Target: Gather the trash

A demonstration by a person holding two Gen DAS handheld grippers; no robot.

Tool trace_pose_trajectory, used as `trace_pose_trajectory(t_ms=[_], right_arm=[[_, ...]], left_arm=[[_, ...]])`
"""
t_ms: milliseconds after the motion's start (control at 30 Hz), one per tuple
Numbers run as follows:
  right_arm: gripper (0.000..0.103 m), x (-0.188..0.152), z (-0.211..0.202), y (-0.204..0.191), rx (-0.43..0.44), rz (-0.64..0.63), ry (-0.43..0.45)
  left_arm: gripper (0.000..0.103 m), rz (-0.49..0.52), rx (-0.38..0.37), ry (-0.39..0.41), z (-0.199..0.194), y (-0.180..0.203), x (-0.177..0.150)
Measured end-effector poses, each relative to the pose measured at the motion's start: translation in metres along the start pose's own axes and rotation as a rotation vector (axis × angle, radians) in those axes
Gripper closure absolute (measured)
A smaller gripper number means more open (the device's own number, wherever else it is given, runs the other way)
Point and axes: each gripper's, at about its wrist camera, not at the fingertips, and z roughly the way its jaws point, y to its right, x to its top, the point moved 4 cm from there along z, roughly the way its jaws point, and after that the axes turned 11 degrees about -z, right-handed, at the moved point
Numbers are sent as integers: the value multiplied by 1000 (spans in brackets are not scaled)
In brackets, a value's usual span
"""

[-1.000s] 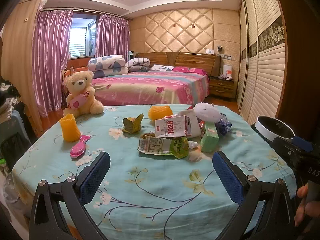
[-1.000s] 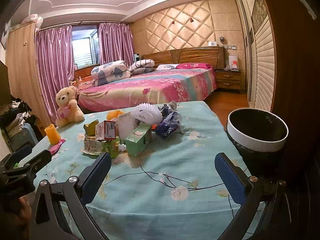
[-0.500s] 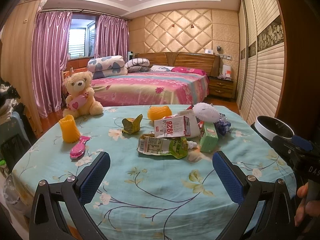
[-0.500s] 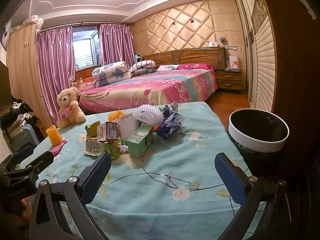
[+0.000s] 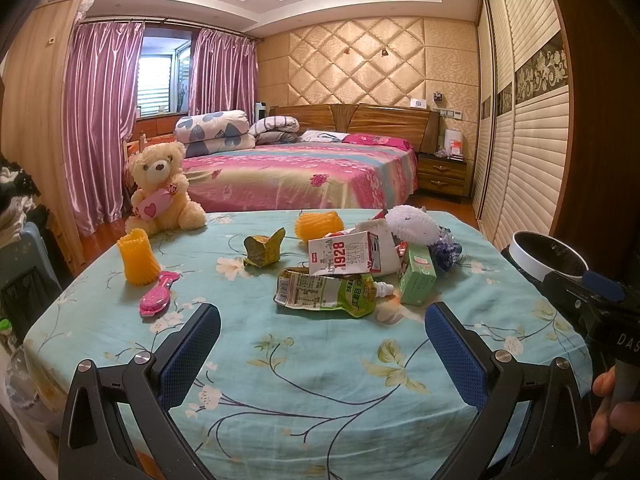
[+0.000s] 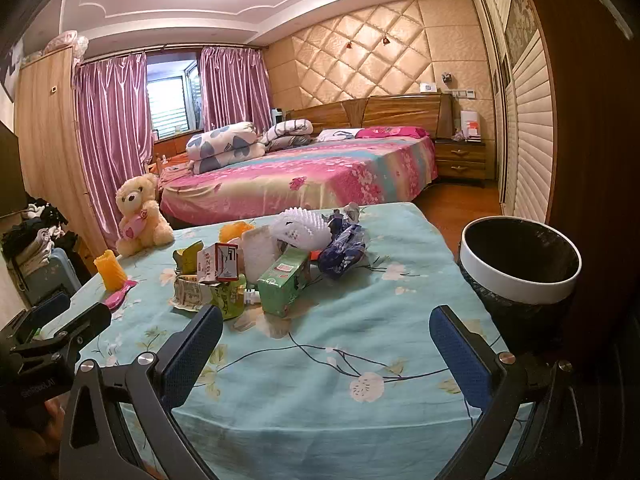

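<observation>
Both grippers hang over the near edge of a table (image 5: 328,380) covered in a teal flowered cloth, each with its blue-padded fingers spread wide and nothing between them. Straight ahead of the left gripper (image 5: 322,332), just beyond its fingertips, lies a flattened green drink pouch (image 5: 326,292), and leaning on it from behind is a white milk carton (image 5: 346,256) printed "1928". Off the tip of the right-hand finger stands a green box (image 5: 416,280), with a white foam net (image 5: 408,226) and a crumpled dark blue wrapper (image 5: 446,248) behind it. Farther back sit a folded yellow-green wrapper (image 5: 264,248) and an orange foam sleeve (image 5: 320,226); a second orange sleeve (image 5: 136,256) and a pink hairbrush (image 5: 156,300) lie beyond the left-hand finger, with a teddy bear (image 5: 160,188) at the far corner. From the right gripper (image 6: 326,334), the same heap sits ahead of the left-hand finger, the green box (image 6: 284,284) nearest and the pouch (image 6: 204,292) beside it. Beyond the tip of its right-hand finger, just off the table's side, stands a white-rimmed bin (image 6: 520,272) with a dark liner; its inside is too dark to tell what it holds. A hand (image 5: 612,412) grips the right gripper's handle at the edge of the left view.
</observation>
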Motion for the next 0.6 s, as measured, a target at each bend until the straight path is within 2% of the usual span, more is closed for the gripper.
trace_pose_trajectory(t_ms=[600], right_arm=[[0, 2, -3, -3, 9, 10, -2]], left_arm=[[1, -2, -2, -3, 1, 0, -1]])
